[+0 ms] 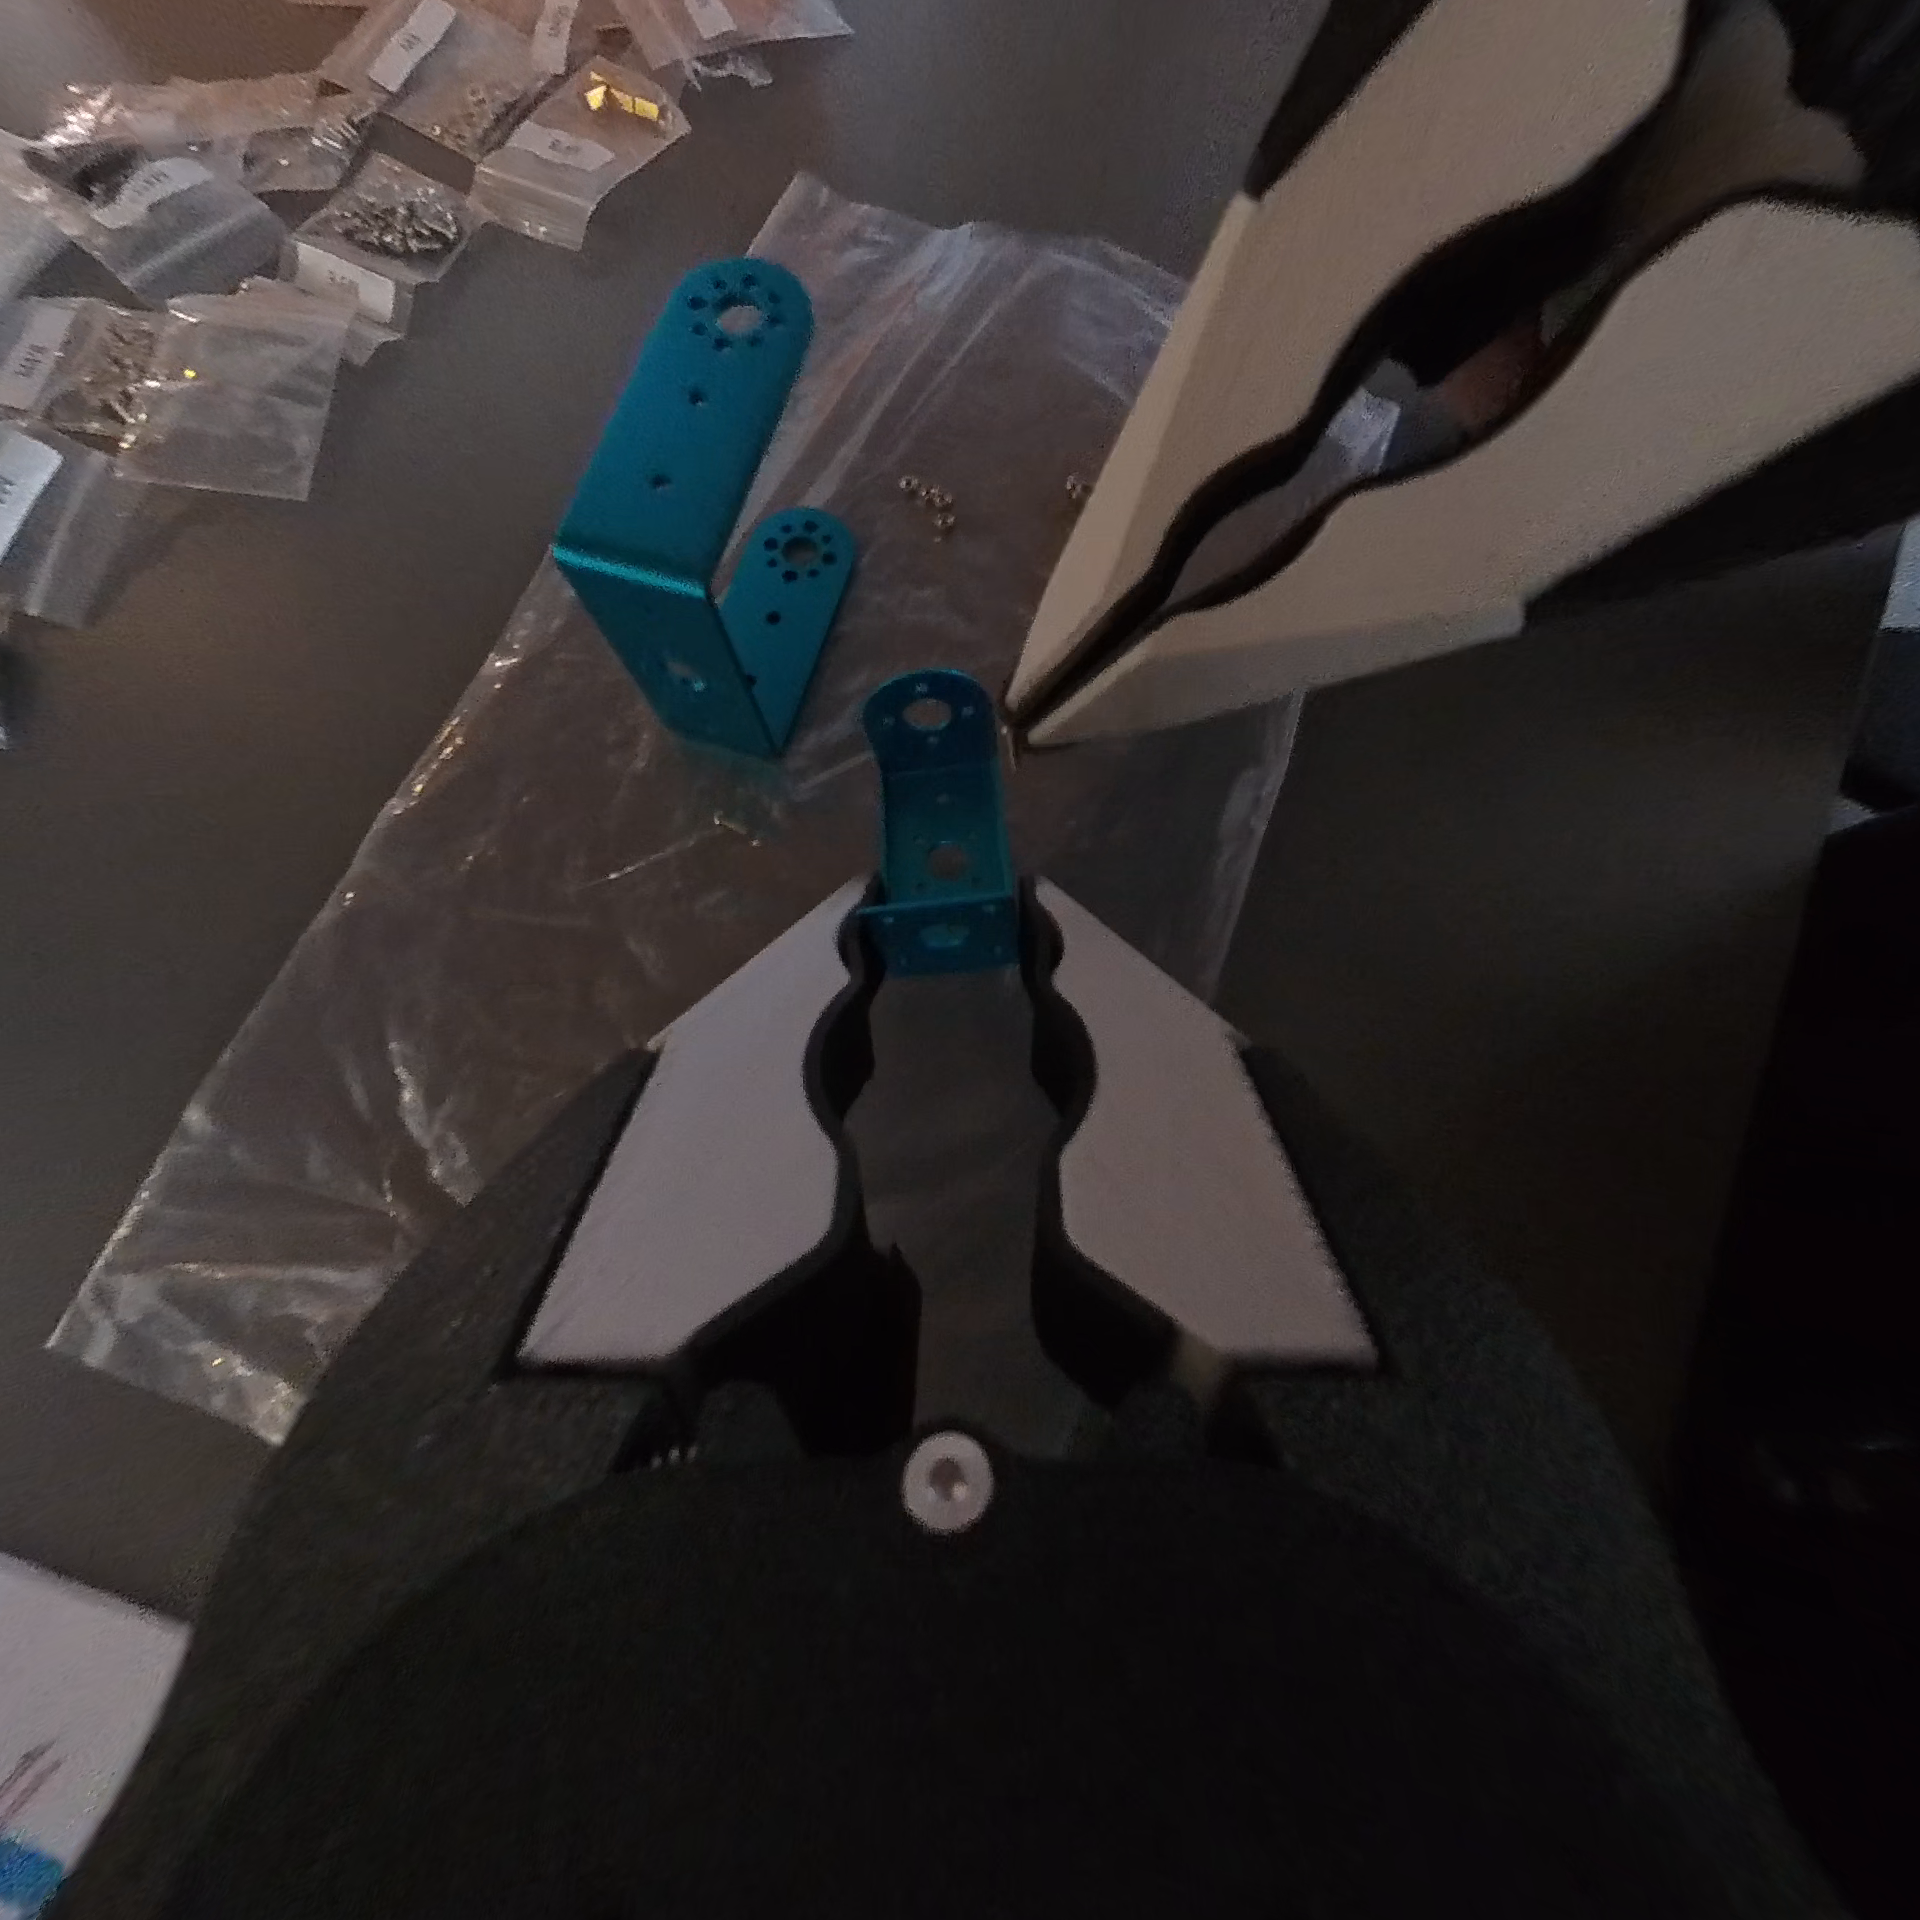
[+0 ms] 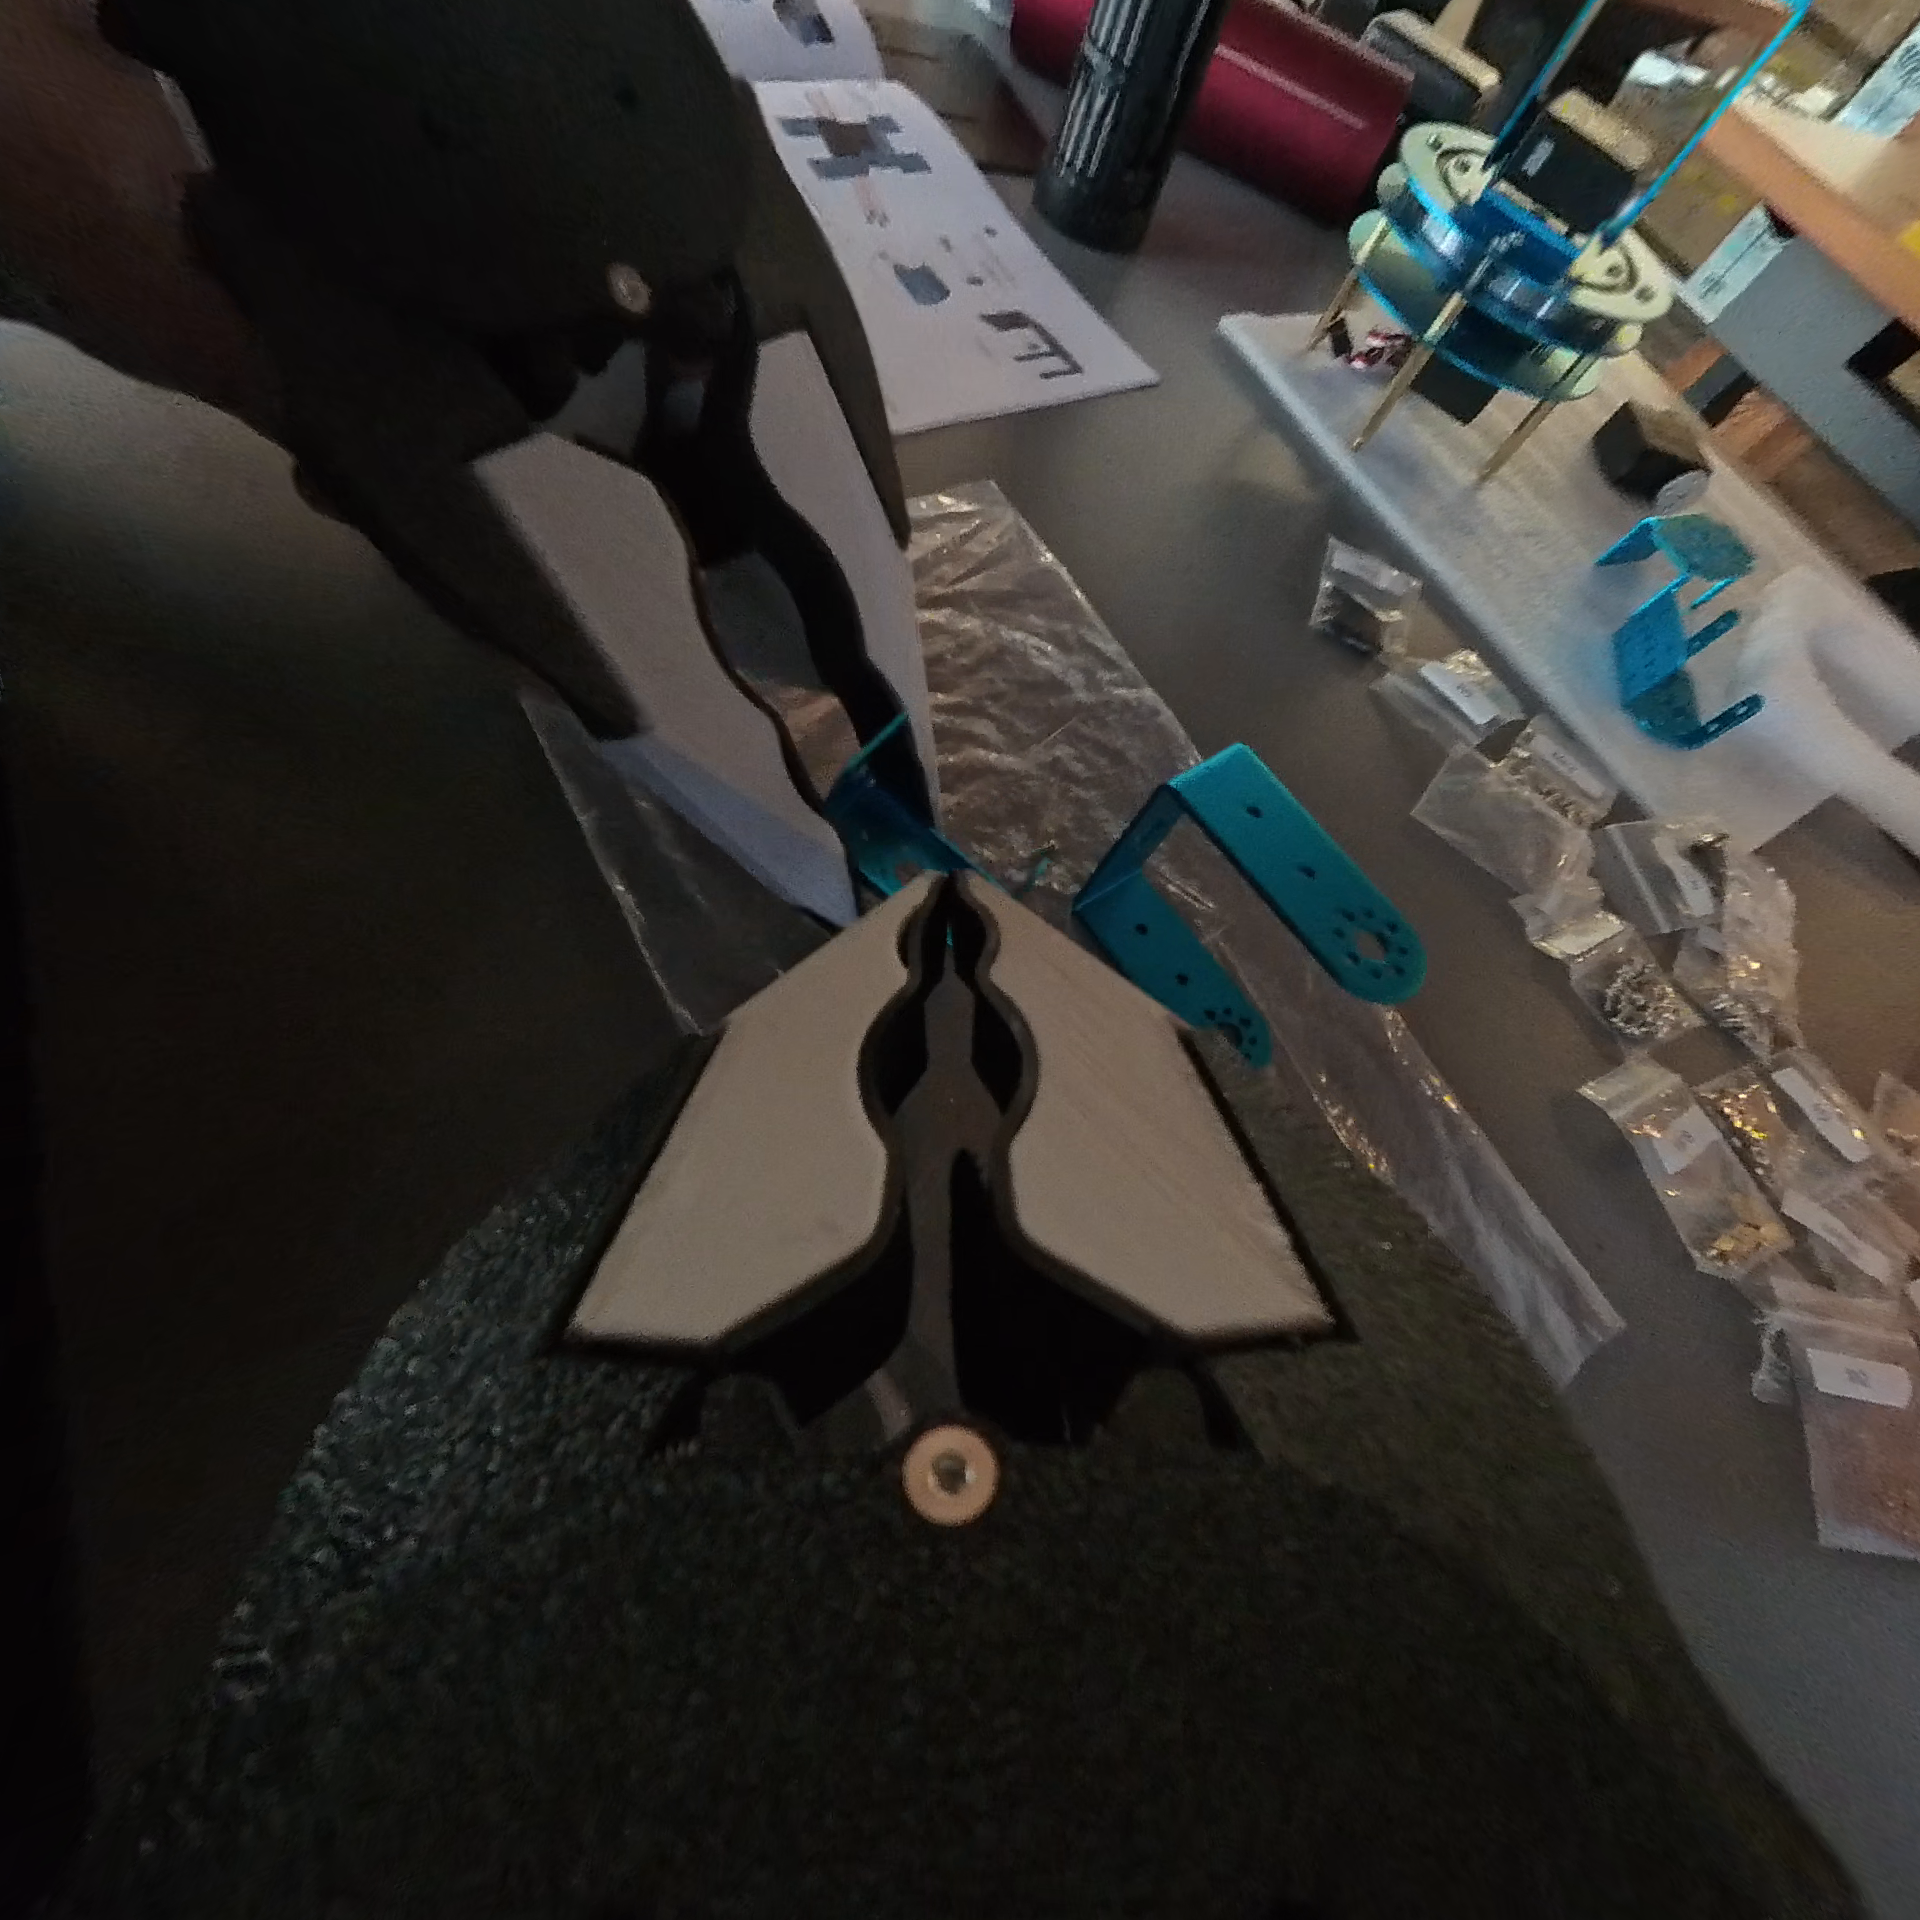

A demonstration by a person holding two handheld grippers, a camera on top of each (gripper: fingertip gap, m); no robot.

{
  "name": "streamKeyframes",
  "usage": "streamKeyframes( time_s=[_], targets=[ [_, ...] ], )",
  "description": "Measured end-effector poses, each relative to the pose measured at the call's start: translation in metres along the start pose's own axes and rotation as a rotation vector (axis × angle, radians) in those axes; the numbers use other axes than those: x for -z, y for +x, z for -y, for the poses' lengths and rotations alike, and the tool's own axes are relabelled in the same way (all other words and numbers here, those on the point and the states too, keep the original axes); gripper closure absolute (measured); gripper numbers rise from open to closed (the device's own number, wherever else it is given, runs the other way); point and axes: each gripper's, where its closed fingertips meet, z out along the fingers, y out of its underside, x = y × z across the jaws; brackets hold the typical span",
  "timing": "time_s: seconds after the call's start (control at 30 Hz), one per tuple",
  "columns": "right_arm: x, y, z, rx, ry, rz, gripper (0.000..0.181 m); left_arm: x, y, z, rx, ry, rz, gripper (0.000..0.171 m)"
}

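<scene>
My left gripper (image 1: 943, 914) is shut on a small blue metal bracket (image 1: 940, 821) and holds it upright above a clear plastic bag (image 1: 499, 1018). My right gripper (image 2: 951, 883) is shut. It comes in from the upper right in the left wrist view (image 1: 1023, 722), with its tips at the bracket's top right edge. Whether something tiny is pinched in the tips I cannot tell. The small bracket also shows in the right wrist view (image 2: 878, 831), just beyond my right fingertips. A larger blue U-shaped bracket (image 1: 686, 447) lies on the bag, to the right in the right wrist view (image 2: 1257, 873).
Several small nuts (image 1: 930, 499) lie on the bag. Small bags of hardware (image 1: 208, 260) (image 2: 1714, 1039) spread over the grey table. A printed sheet (image 2: 956, 270), a dark cylinder (image 2: 1122, 114), a blue round assembly (image 2: 1507, 260) and more blue brackets (image 2: 1673, 644) stand farther back. The tips of both grippers are at nearly the same place. From either gripper's tips it is about 35 centimetres to the blue round assembly (image 2: 1507, 260).
</scene>
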Motion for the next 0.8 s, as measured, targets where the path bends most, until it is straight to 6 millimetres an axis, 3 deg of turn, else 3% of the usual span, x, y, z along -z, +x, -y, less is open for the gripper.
streamKeyframes(
  time_s=[0.47,0.63,0.8],
  targets=[
    [-0.008,-0.002,-0.01,0.162,-0.086,-0.103,0.181,-0.007,0.004,0.004,-0.073,-0.022,0.0,0.148],
    [0.003,-0.004,0.003,0.023,0.027,-0.035,0.181,-0.005,-0.002,0.002,-0.12,-0.013,0.044,0.148],
    [0.002,0.0,0.003,-0.053,0.021,-0.015,0.181,0.001,-0.014,0.006,-0.335,-0.006,0.186,0.147]
  ],
)
